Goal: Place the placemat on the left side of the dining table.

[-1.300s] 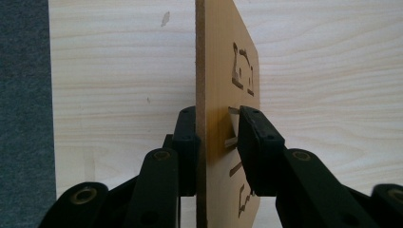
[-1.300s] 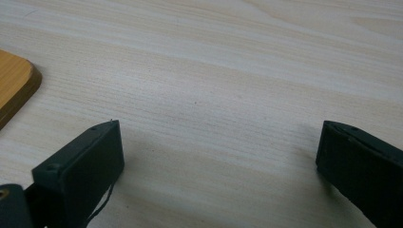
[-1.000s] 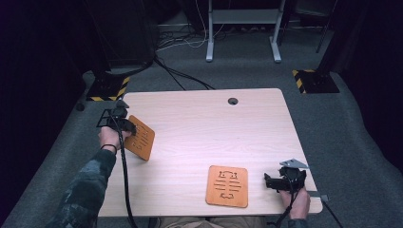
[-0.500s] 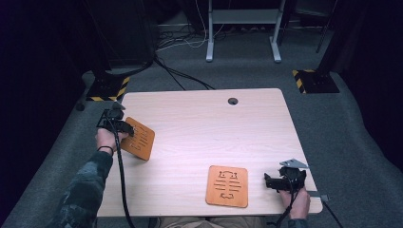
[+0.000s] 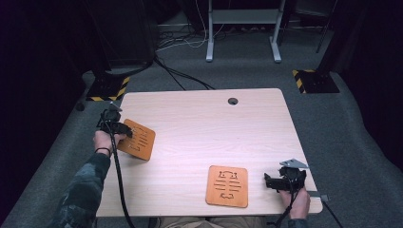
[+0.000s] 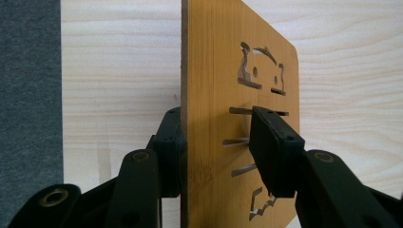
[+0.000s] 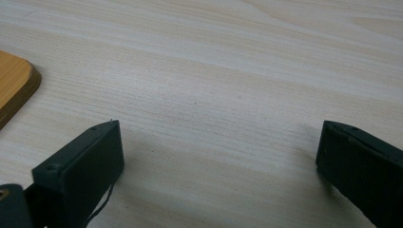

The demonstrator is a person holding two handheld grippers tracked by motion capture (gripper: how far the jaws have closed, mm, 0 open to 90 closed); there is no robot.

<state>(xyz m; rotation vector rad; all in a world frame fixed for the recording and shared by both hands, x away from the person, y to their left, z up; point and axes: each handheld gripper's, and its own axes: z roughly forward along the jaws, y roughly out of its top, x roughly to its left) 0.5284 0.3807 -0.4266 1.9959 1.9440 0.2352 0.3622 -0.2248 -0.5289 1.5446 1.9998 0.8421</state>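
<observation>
Dark carpet and black drapes ring a pale wooden bench (image 5: 199, 137) with rounded corners and a cable hole near its far edge.

Between the jaws of the left gripper (image 6: 216, 147), an orange-brown wooden board with cut-out slots (image 6: 228, 95) stands on edge near the bench's left edge. The jaws have just been opening: one pad sits against the board's plain face, the other stands just clear of the slotted face, so the clamp is loosened. In the high view this board (image 5: 138, 140) leans tilted under the left hand.

To release it well, I judge the board should be lowered until it lies flat before the jaws spread fully, or it may tip and clatter.

At the near right corner, the right gripper (image 7: 218, 156) rests with jaws spread wide and nothing between them, beside a second orange board with cut-outs (image 5: 227, 185) lying flat.

No readable writing or brand marks appear; the cut-outs are shapes only.
</observation>
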